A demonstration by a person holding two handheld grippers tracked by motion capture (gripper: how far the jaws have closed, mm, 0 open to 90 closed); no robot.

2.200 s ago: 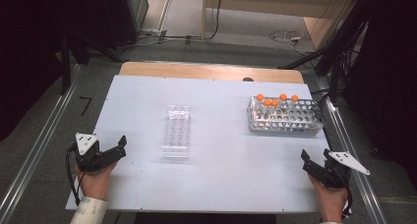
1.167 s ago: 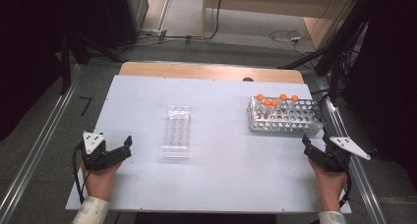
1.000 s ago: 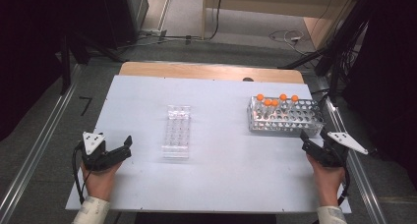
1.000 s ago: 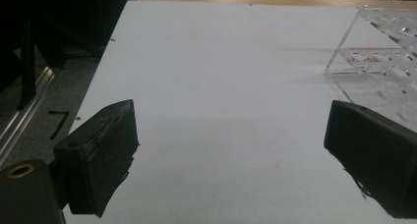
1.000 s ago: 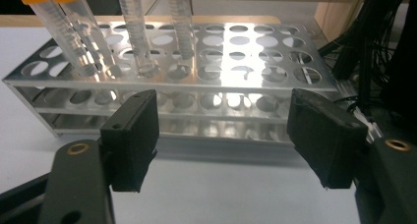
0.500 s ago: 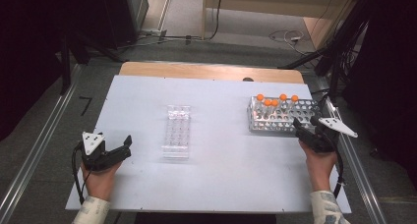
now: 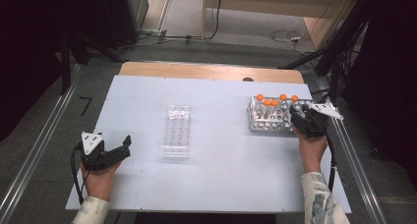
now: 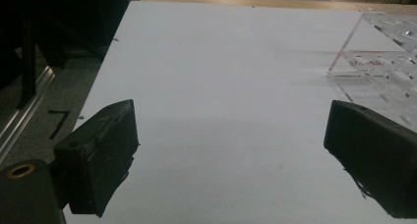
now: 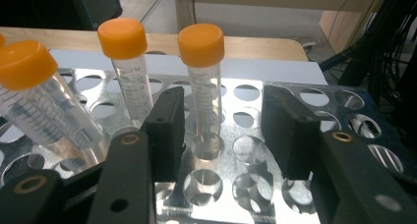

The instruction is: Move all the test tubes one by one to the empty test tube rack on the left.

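A metal rack (image 7: 268,123) at the table's right holds several clear tubes with orange caps (image 7: 283,97). My right gripper (image 7: 296,117) reaches over the rack's near right end. In the right gripper view its jaws have just been closing, and one upright orange-capped tube (image 9: 202,81) stands between them. The left jaw is close beside the tube and the right jaw stands apart from it, so my right gripper (image 9: 223,121) is open. Two more tubes (image 9: 125,62) stand to the left. My left gripper (image 7: 124,145) rests open near the table's front left, with nothing between its jaws (image 8: 231,150).
A clear acrylic rack (image 7: 177,131) lies at the table's middle, and its corner (image 8: 388,62) appears right of my left gripper. The white table (image 7: 221,184) has a wooden strip (image 7: 211,70) along its far edge. Metal rails run down both sides.
My right gripper has moved forward from the table's front right edge to the metal rack, and its jaws have narrowed around a tube. The left gripper has stayed in place.
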